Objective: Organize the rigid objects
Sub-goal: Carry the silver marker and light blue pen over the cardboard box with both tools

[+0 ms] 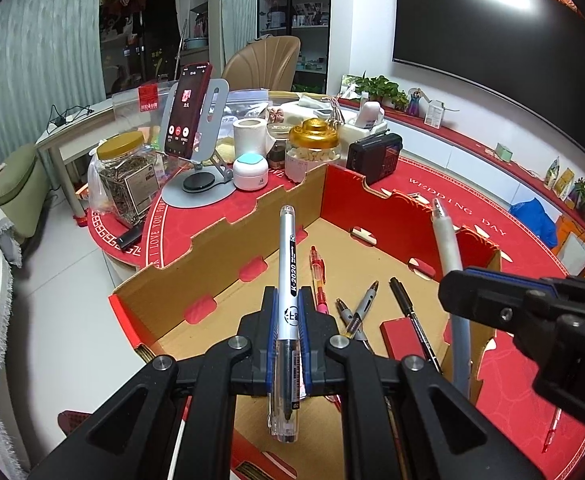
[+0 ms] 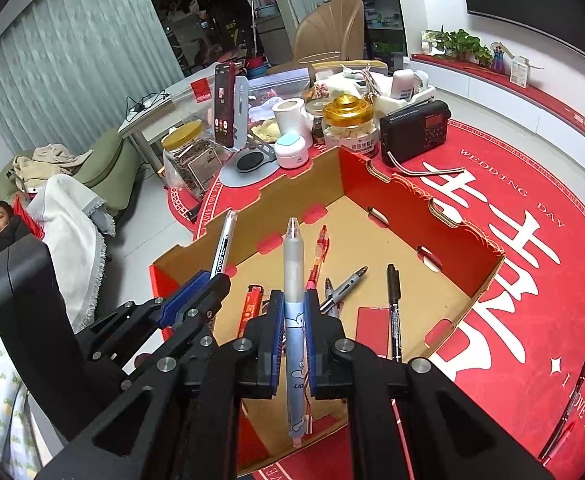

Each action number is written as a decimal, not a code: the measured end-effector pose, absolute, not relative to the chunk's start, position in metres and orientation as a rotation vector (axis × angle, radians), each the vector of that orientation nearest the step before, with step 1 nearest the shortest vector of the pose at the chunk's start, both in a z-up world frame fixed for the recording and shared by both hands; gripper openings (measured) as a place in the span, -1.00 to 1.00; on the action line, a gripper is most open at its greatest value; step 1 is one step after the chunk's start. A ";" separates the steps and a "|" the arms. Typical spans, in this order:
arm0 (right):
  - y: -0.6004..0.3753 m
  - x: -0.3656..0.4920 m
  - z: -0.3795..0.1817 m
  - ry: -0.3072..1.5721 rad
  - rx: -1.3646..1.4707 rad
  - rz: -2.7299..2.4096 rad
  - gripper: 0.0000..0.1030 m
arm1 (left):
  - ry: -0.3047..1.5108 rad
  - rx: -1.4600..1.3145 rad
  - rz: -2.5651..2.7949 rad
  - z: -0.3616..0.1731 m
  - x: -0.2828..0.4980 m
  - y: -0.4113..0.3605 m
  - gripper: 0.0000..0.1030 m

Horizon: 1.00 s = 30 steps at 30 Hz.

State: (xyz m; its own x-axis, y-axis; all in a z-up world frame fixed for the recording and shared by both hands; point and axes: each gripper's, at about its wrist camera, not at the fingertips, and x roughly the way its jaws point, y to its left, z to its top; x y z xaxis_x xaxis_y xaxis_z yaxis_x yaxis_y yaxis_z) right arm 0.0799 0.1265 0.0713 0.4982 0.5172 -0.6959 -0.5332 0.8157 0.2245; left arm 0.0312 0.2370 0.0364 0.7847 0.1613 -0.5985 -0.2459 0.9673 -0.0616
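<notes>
We see a phone [image 1: 184, 114] on its stand, a black radio [image 1: 374, 156], a gold-lidded jar [image 1: 312, 148] and a tissue roll [image 1: 249, 135] at the bench's far side.

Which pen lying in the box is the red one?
The see-through red pen, lying farthest back in the cardboard box. The two grey pens crossed beside it and the black marker near the right wall are not red.
</notes>
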 end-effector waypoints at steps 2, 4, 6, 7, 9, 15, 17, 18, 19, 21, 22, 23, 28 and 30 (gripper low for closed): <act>0.126 0.084 0.068 0.841 -0.021 0.631 -0.80 | 0.643 -0.139 0.218 0.034 0.035 0.237 -0.80; 0.125 0.086 0.066 0.845 -0.020 0.628 -0.80 | 0.651 -0.137 0.219 0.032 0.037 0.237 -0.80; 0.125 0.088 0.065 0.848 -0.019 0.626 -0.80 | 0.657 -0.139 0.217 0.031 0.040 0.238 -0.80; 0.125 0.090 0.064 0.850 -0.020 0.624 -0.80 | 0.660 -0.137 0.218 0.031 0.042 0.237 -0.80; 0.125 0.092 0.063 0.855 -0.018 0.621 -0.80 | 0.665 -0.134 0.219 0.030 0.044 0.237 -0.80; 0.123 0.097 0.057 0.866 -0.014 0.611 -0.80 | 0.675 -0.124 0.215 0.027 0.049 0.234 -0.80; 0.123 0.097 0.056 0.869 -0.013 0.610 -0.80 | 0.679 -0.120 0.214 0.026 0.050 0.234 -0.80; 0.123 0.097 0.055 0.870 -0.014 0.608 -0.80 | 0.681 -0.120 0.213 0.025 0.051 0.234 -0.80; 0.122 0.098 0.055 0.872 -0.012 0.608 -0.80 | 0.683 -0.119 0.214 0.025 0.051 0.234 -0.80; 0.122 0.099 0.054 0.873 -0.013 0.608 -0.80 | 0.688 -0.121 0.209 0.024 0.053 0.234 -0.80; 0.122 0.100 0.054 0.873 -0.014 0.607 -0.79 | 0.690 -0.119 0.210 0.023 0.054 0.234 -0.80; 0.123 0.101 0.053 0.877 -0.014 0.608 -0.79 | 0.691 -0.119 0.210 0.023 0.055 0.234 -0.80; 0.126 0.106 0.049 0.889 -0.016 0.606 -0.80 | 0.705 -0.113 0.207 0.020 0.059 0.233 -0.80; 0.127 0.109 0.046 0.899 -0.017 0.604 -0.80 | 0.719 -0.110 0.204 0.017 0.061 0.233 -0.80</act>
